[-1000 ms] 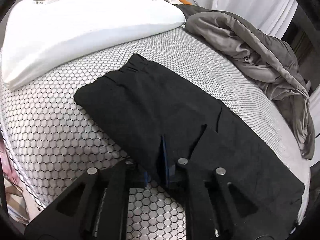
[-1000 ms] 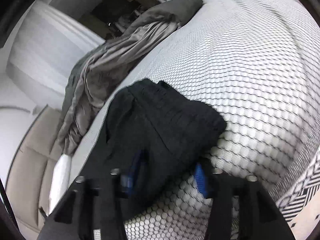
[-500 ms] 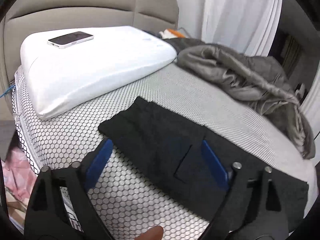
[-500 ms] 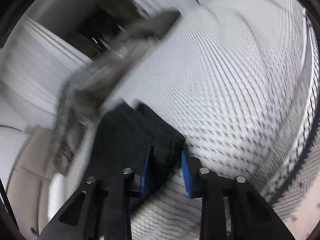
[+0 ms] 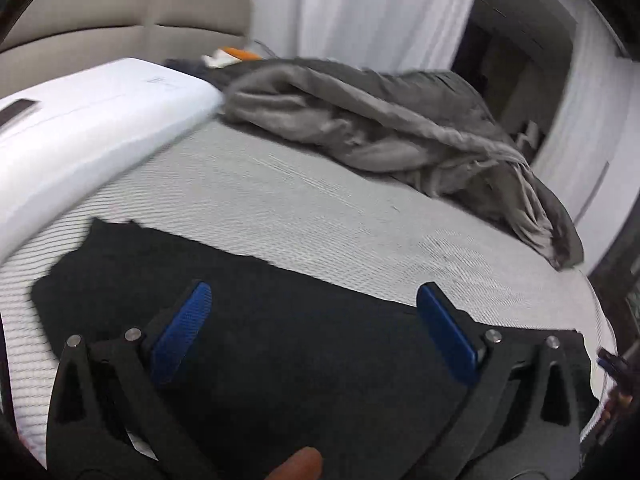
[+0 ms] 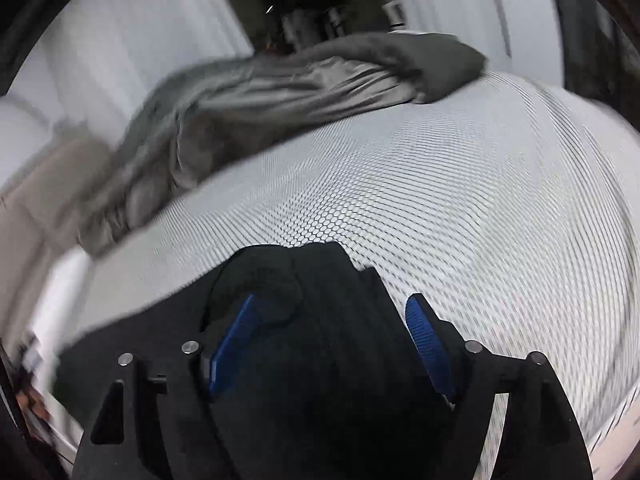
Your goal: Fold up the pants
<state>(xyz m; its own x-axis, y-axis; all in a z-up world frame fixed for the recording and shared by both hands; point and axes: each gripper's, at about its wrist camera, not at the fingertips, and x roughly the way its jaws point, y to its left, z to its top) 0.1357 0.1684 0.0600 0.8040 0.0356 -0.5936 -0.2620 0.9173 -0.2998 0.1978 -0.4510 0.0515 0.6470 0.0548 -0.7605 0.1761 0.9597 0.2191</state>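
The black pants (image 5: pixel 120 264) lie folded lengthwise in a long strip on the honeycomb-patterned mattress (image 5: pixel 320 208). My left gripper (image 5: pixel 312 288) hovers over their middle. Its jaws are opening wide, and the blue pads (image 5: pixel 180 336) touch no cloth. In the right wrist view the rumpled end of the pants (image 6: pixel 320 360) lies below my right gripper (image 6: pixel 331 299). Its jaws are opening too, with the cloth under and between the fingers but not pinched. A person's fingertip (image 5: pixel 300 464) shows at the bottom edge of the left wrist view.
A white pillow (image 5: pixel 80 128) with a phone (image 5: pixel 16 108) on it lies at the head of the bed by the padded headboard (image 5: pixel 120 8). A crumpled grey blanket (image 5: pixel 380 128) (image 6: pixel 260 100) covers the far side. White curtains (image 5: pixel 360 8) hang behind.
The left gripper let go of the pants' edge, opened wide and drew back upward. The right gripper narrowed over the pants' end, then spread again and lifted, rolling as it went.
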